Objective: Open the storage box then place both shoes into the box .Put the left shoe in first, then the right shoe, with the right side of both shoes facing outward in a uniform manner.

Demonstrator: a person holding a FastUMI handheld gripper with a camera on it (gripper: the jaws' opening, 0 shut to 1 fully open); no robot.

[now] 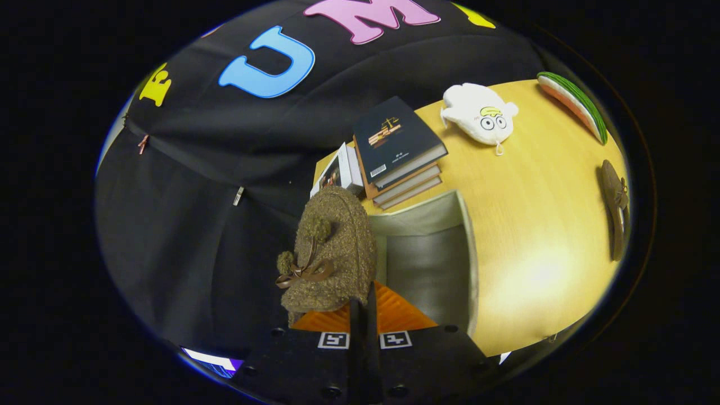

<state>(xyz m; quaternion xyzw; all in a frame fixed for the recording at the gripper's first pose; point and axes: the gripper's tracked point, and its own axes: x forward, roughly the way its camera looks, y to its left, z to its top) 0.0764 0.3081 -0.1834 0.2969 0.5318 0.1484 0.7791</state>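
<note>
While the jaws clench its heel, the fuzzy shoe [332, 247] hangs over the storage box [444, 253] — open.

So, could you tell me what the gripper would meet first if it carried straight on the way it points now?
The gripper is shut on the brown shoe, held over the open storage box. Straight on, the shoe probably meets the box's far wall or the book stack; depth is unclear.

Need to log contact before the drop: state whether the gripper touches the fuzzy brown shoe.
Touching. Gripper view: the gripper fingers pinch the fuzzy brown shoe.
</note>
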